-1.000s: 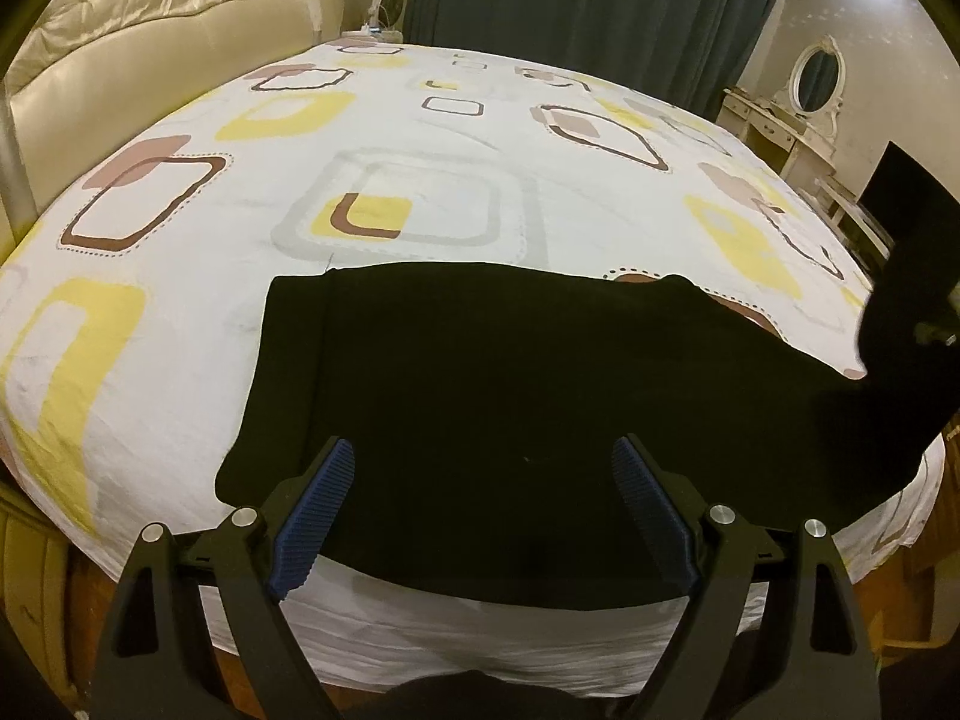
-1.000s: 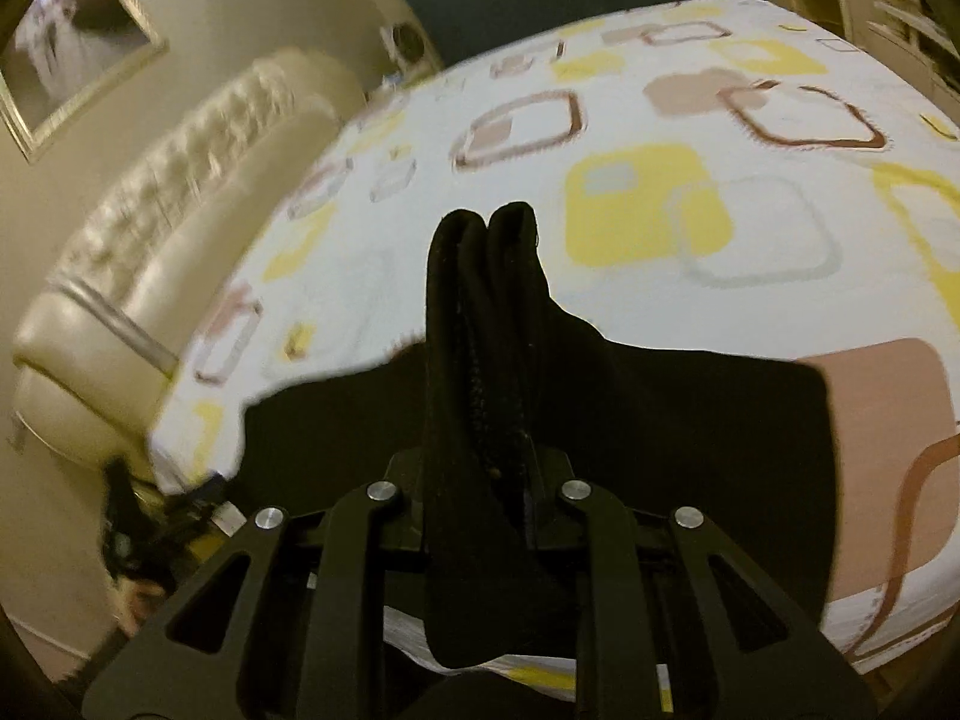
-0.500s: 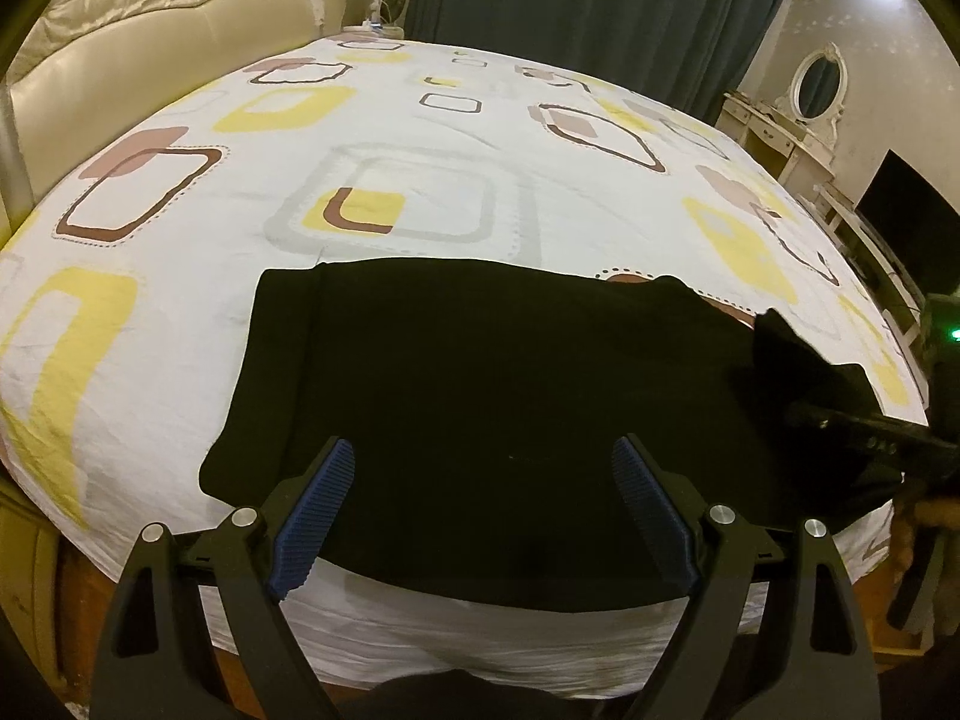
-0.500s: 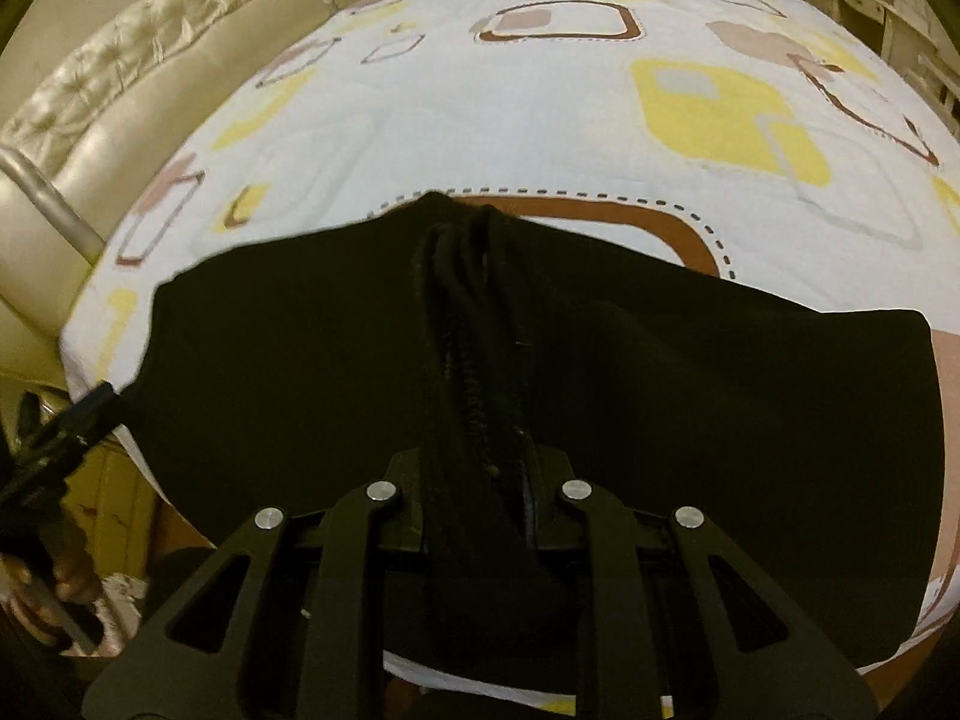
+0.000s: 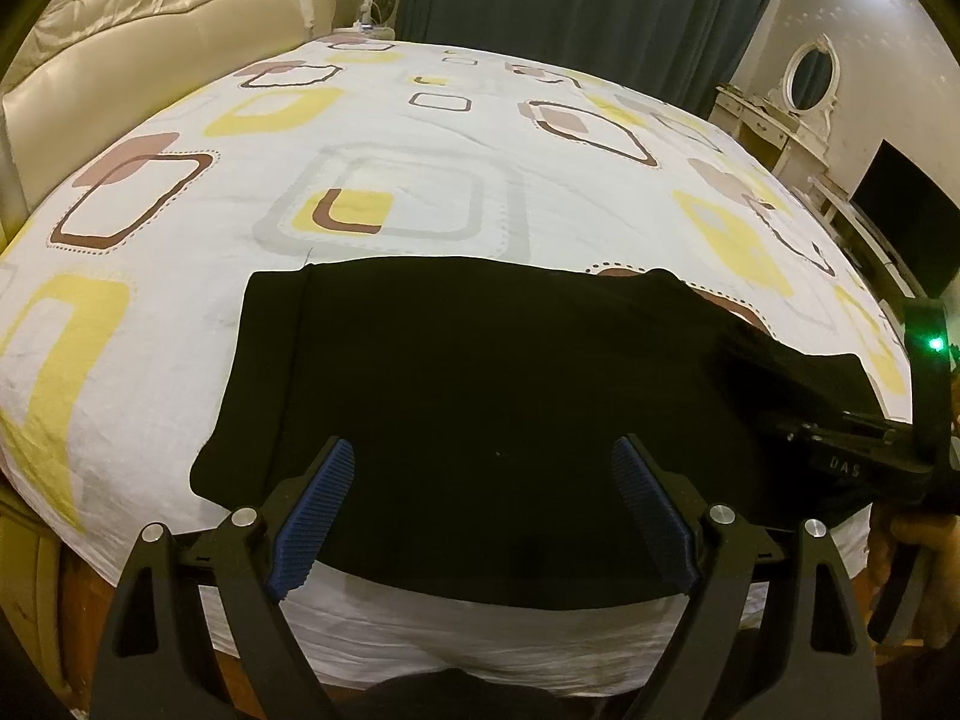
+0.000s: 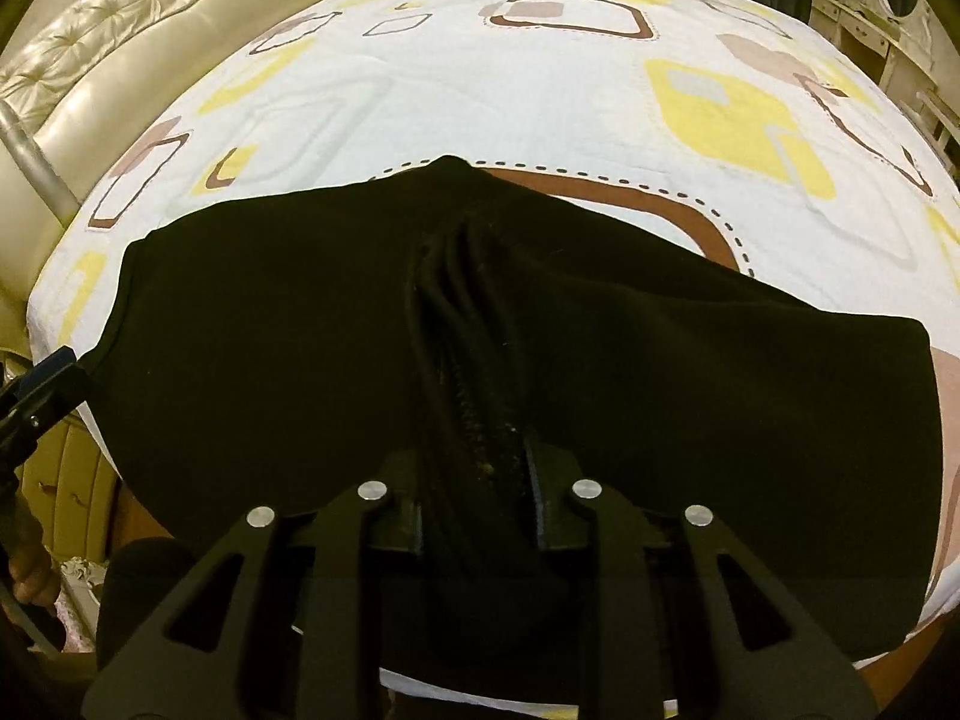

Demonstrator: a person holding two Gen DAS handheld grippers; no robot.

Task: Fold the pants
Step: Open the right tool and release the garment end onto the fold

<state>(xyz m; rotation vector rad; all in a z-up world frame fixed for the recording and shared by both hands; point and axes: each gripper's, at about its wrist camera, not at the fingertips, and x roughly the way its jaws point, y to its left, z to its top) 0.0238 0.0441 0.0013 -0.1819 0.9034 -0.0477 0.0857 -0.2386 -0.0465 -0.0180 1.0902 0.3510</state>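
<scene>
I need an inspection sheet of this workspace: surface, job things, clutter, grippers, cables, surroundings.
Surface: bed with a patterned white sheet, some wrinkles.
Job's things: black pants lie flat at the near edge of the bed; a bunched fold runs up from the right gripper.
Clutter: nothing seen on the bed.
Grippers: left gripper open, above the pants, holding nothing; right gripper opening, the fold between its jaws.
Cables: nothing seen.
Surroundings: tufted headboard, dark curtain, dresser with an oval mirror, dark screen.
</scene>
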